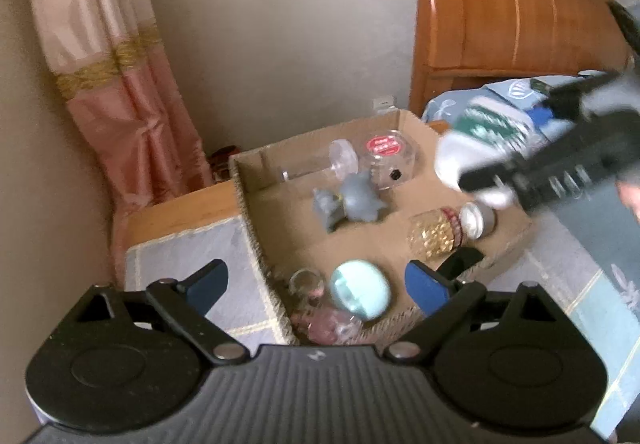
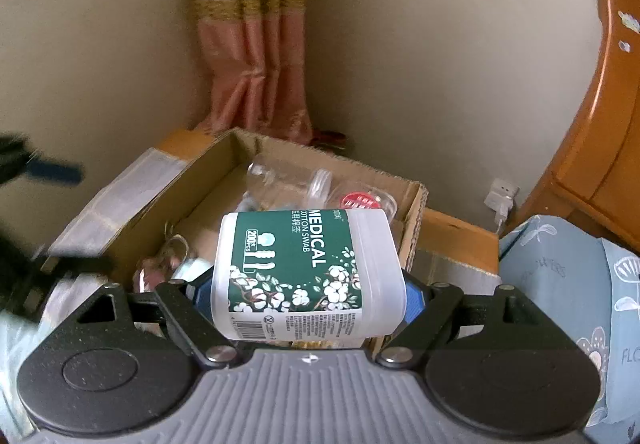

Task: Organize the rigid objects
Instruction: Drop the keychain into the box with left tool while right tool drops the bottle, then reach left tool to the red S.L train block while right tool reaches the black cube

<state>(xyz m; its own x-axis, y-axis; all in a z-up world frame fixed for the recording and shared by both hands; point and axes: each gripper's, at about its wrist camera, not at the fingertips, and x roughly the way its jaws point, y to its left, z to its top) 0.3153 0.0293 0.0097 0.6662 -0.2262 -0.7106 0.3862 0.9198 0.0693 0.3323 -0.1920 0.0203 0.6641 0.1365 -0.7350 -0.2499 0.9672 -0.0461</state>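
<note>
Right tongs (image 2: 308,294) grip cotton-swab tub (image 2: 304,268) above cardboard box (image 2: 416,228), near curtain (image 2: 252,44).

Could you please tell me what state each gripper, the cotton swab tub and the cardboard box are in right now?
Left gripper: open, empty, above the box.
Right gripper: shut on the cotton swab tub.
Cotton swab tub: held on its side, lifted.
Cardboard box: open-topped, holding several items.
Gold jar: lying on its side.
</note>
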